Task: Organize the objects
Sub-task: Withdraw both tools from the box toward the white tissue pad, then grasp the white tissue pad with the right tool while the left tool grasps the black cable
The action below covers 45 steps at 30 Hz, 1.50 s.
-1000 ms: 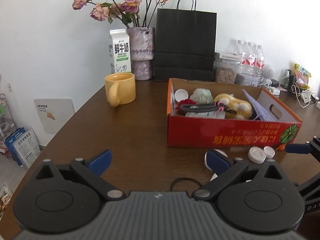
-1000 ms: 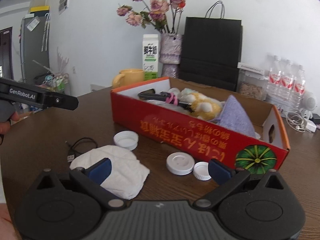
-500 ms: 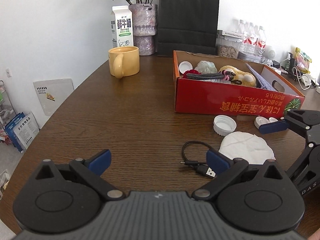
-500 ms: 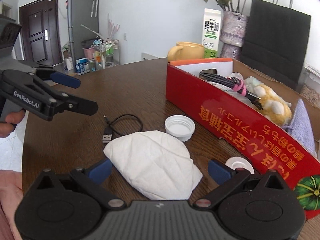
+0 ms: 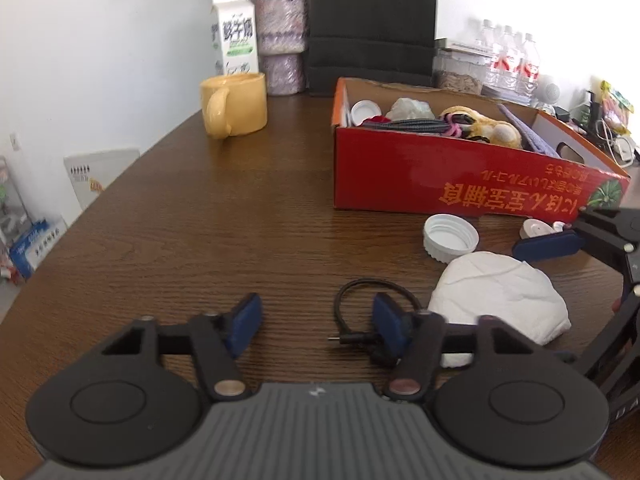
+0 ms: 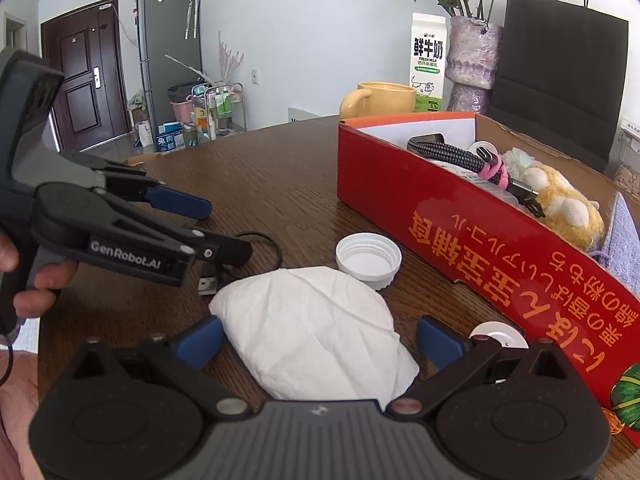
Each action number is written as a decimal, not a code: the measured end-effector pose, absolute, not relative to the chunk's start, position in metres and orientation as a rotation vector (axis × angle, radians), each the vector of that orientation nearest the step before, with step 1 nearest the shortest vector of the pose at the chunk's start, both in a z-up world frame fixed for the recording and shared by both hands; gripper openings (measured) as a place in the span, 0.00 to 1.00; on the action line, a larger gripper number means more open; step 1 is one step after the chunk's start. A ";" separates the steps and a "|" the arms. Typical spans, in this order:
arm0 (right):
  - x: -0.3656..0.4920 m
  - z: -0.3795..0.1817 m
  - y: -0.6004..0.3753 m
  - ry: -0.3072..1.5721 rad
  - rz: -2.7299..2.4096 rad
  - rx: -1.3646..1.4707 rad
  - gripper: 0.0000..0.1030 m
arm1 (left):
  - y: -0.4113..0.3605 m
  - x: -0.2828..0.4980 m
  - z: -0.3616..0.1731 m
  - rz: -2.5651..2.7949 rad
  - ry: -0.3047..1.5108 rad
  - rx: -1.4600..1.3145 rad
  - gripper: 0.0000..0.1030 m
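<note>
A short black USB cable [image 5: 362, 312] lies looped on the brown table. My left gripper [image 5: 316, 326] hovers low over it, its jaws closing. The loop's left part lies between them and the right pad overlaps the cable, with no grip visible. In the right wrist view the left gripper [image 6: 222, 228] reaches over the cable [image 6: 264, 240]. My right gripper [image 6: 320, 340] stands open astride a crumpled white paper wad [image 6: 316, 328], its pads clear of it. The paper wad [image 5: 500, 296] also lies beside one blue finger [image 5: 546, 244] of the right gripper. A red cardboard box [image 5: 460, 184] holds a plush toy, cables and cloths.
A large white lid [image 5: 451, 238] and a small white cap [image 5: 536, 228] lie in front of the box. A yellow mug [image 5: 236, 104], milk carton [image 5: 234, 40], vase, black paper bag [image 5: 372, 20] and water bottles stand at the back. The table's edge curves down the left.
My left gripper has sunk toward the cable and its jaws have narrowed. The right gripper swung left from the caps onto the paper wad, then held still.
</note>
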State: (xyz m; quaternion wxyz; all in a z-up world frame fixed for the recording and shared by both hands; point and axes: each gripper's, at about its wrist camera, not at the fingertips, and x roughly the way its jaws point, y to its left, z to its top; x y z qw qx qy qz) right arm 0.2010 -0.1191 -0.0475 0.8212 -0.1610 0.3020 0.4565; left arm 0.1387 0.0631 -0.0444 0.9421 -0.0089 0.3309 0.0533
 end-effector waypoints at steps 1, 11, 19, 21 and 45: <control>0.203 -0.048 -0.118 0.643 0.969 -0.343 1.00 | 0.063 0.137 -0.044 0.095 0.672 -0.021 0.33; 0.194 -0.047 -0.123 0.633 0.949 -0.330 0.88 | 0.063 0.129 -0.044 0.081 0.655 0.006 0.04; 0.174 -0.045 -0.134 0.604 0.932 -0.319 0.68 | 0.063 0.128 -0.044 0.081 0.650 -0.015 0.03; 0.169 -0.044 -0.135 0.591 0.918 -0.325 0.67 | 0.064 0.128 -0.043 0.083 0.649 -0.028 0.03; 0.168 -0.043 -0.151 0.599 0.771 -0.245 0.68 | 0.049 0.123 -0.041 0.188 0.672 -0.104 0.17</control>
